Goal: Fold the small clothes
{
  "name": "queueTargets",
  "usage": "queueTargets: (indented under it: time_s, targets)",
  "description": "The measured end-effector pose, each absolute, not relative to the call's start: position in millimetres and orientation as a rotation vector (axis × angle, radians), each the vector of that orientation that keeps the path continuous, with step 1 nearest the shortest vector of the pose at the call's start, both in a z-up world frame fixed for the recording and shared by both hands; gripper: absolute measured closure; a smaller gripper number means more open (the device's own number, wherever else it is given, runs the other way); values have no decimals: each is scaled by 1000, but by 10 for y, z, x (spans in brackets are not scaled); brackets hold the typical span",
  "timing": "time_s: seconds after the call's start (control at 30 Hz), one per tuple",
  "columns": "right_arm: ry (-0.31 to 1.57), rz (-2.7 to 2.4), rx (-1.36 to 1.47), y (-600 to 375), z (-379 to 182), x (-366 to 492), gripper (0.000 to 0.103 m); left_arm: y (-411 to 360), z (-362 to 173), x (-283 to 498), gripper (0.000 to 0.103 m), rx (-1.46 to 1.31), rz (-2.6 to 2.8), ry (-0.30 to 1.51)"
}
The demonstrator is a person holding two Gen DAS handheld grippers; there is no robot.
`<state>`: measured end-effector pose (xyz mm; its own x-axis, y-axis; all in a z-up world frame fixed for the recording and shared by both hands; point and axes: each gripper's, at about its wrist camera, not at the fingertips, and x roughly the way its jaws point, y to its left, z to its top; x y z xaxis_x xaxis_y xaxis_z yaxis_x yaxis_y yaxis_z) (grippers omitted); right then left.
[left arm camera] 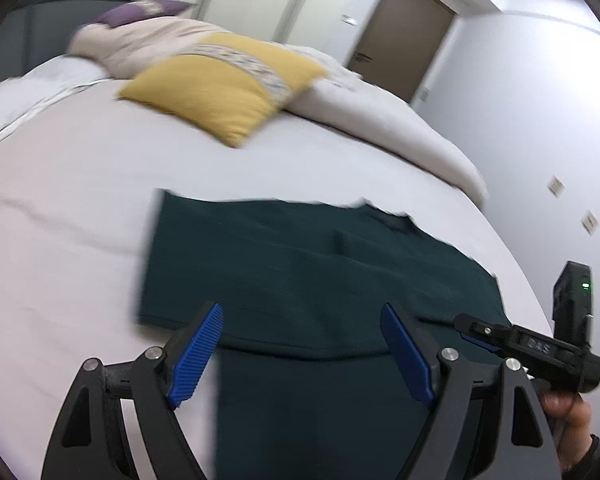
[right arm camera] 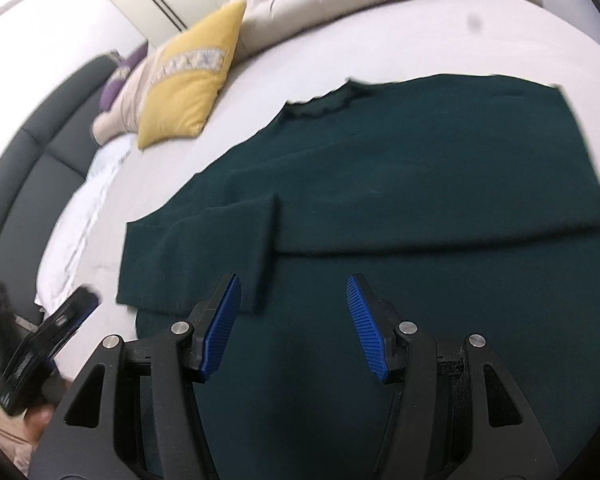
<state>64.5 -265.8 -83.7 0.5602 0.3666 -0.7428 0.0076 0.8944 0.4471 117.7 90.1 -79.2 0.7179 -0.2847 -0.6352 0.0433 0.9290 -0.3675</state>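
One dark green garment (right arm camera: 420, 184) lies flat on the white bed (left arm camera: 60, 240), one sleeve (right arm camera: 204, 248) folded across its body. Two tools hover above it: the left tool (left arm camera: 302, 350) and the right tool (right arm camera: 294, 324), each with fingers spread apart and empty. One yellow pillow (left arm camera: 224, 84) and, seemingly, one purple cushion (left arm camera: 140, 12) sit near the headboard.

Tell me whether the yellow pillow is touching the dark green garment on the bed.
Apart. The left wrist view shows a wide strip of bare white sheet between the yellow pillow and the far edge of the dark green garment; the right wrist view shows the same gap.
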Motion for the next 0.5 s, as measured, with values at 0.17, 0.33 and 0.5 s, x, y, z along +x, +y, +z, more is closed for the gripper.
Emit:
queueTargets:
  time_s: [0.17, 0.33, 0.5]
  targets:
    - [1043, 195, 333, -2218, -1035, 1134, 38, 1571, -917, 1183, 20, -438, -101, 761]
    - [1049, 156, 294, -2058, -1138, 1311, 67, 1791, -1042, 1201, 21, -460, -76, 773]
    - [1026, 185, 208, -1977, -1027, 1282, 96, 1816, -1091, 1306, 21, -473, -75, 781]
